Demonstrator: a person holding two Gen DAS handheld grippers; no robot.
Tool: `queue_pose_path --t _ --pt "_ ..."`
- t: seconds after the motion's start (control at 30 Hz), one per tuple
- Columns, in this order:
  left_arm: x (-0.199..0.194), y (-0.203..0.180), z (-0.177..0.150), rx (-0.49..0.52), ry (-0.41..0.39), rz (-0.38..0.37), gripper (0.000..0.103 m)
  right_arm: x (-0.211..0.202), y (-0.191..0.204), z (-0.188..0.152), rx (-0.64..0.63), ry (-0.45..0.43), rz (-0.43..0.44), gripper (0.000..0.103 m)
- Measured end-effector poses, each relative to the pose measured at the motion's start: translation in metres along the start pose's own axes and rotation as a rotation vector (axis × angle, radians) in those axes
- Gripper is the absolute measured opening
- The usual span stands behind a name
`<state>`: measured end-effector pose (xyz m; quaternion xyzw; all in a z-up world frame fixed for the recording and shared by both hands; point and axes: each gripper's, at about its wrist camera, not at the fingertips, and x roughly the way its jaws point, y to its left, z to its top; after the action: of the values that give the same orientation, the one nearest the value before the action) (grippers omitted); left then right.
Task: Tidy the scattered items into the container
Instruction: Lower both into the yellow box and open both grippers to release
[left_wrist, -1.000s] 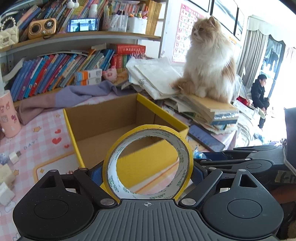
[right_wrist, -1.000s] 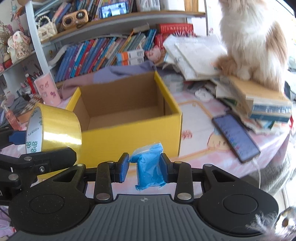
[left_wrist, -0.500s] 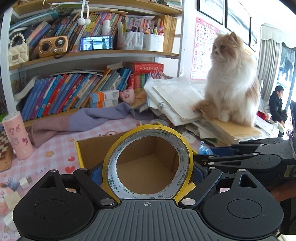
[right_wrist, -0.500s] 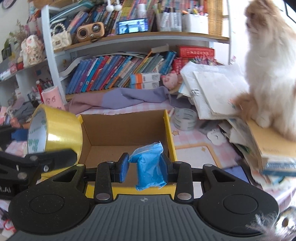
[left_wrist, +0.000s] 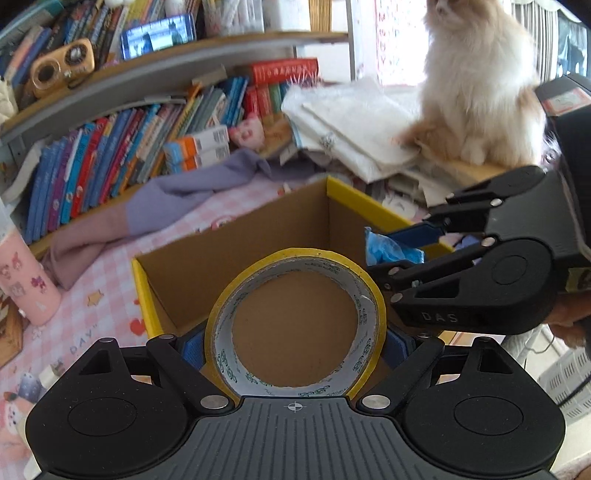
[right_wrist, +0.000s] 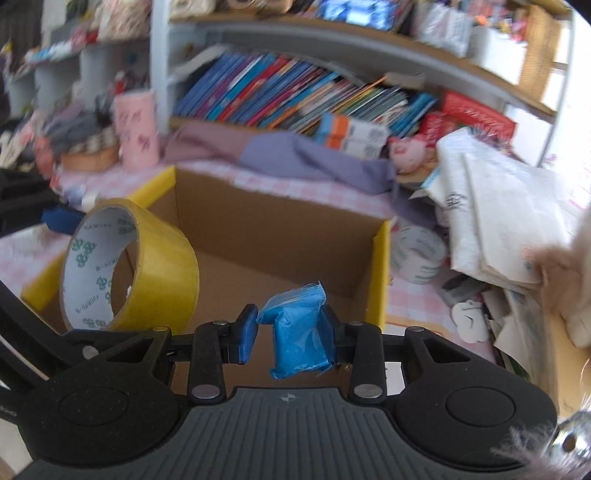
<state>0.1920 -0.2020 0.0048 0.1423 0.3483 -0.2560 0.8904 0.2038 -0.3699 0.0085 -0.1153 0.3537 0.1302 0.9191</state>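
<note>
Over the open box (left_wrist: 236, 254), both grippers have swung in from its front: left fingers (left_wrist: 192, 347) clamp the tape roll (left_wrist: 295, 325), right fingers (right_wrist: 245, 334) pinch the blue packet (right_wrist: 299, 328), ready to drop.

The bench (right_wrist: 406, 299), covered in pink check, carries the open yellow box (right_wrist: 380, 266), a purple cloth (right_wrist: 295, 155), a clear tape roll (right_wrist: 419, 254) and a pink cup (right_wrist: 136, 129).

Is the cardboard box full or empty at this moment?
Empty, where visible. The box shows only its bare brown floor; the tape roll and the blue packet are held above it, not yet inside. The near part is hidden.
</note>
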Motion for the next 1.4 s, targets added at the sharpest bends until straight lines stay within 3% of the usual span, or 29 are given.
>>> queue_pose_path --t 0.13,0.43,0.63,0.9,1.2,1.4 --pt "0.009 -0.004 -0.004 0.015 0.048 0.002 0.09 0.021 0.0 -0.002 -0.057 0.092 0.035 0.034" --pt "0.021 0.002 -0.005 -0.087 0.085 -0.021 0.09 0.034 0.004 0.0 -0.18 0.124 0.039 0.035" --pt "0.021 0.006 -0.008 -0.126 0.079 -0.018 0.091 0.034 0.009 0.005 -0.223 0.08 0.055 0.035" --pt "0.021 0.008 -0.009 -0.133 0.079 -0.003 0.092 0.05 0.008 0.008 -0.226 0.169 0.108 0.034" --pt "0.015 0.007 -0.011 -0.132 0.048 0.037 0.092 0.045 0.008 0.007 -0.194 0.144 0.126 0.046" --pt "-0.012 0.009 -0.009 -0.151 -0.016 0.052 0.092 0.022 0.002 0.011 -0.102 0.071 0.13 0.056"
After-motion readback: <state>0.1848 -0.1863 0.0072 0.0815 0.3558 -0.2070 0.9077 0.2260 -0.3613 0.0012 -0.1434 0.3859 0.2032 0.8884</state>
